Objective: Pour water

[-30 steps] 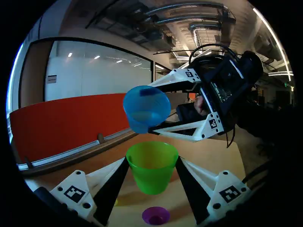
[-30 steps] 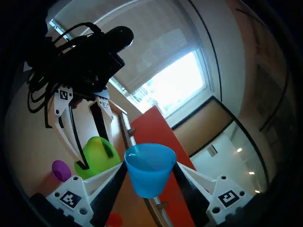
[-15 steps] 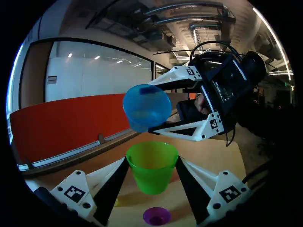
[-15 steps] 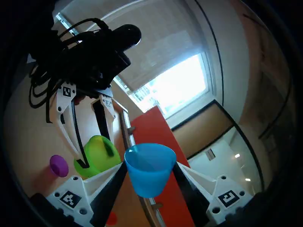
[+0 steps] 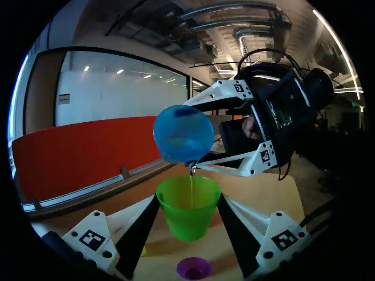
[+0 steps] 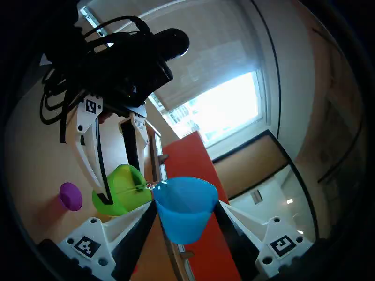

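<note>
A thin stream of water point(image 5: 191, 180) falls from the lowered rim of a translucent blue plastic cup point(image 5: 183, 133) into a translucent green plastic cup point(image 5: 188, 213) just below it. The blue cup is tipped steeply, mouth down towards the green one, and the two cups stay apart with only the water bridging the gap. In the right gripper view the stream point(image 6: 137, 187) runs from the blue cup's point(image 6: 184, 215) lip across to the green cup's point(image 6: 119, 194) open mouth.

The right gripper point(image 6: 185, 206) has its jaws clenched on the blue cup, one white finger pressed on each side of the wall. The left gripper point(image 5: 188, 200) grasps the green cup the same way, holding it upright between both fingers. A hand point(image 5: 250, 127) grips the dark body of the right gripper behind the blue cup.

Both cups are held above a light wooden tabletop point(image 5: 262, 192), towards its far edge, where a red wall panel point(image 5: 84, 150) runs along it. A small purple cup point(image 5: 193, 268) stands on the tabletop below the green cup, nearer the camera; in the right gripper view it point(image 6: 70, 195) sits just beside the green cup. Beyond the left gripper in that view, a bright window point(image 6: 220, 107) lights the room.
</note>
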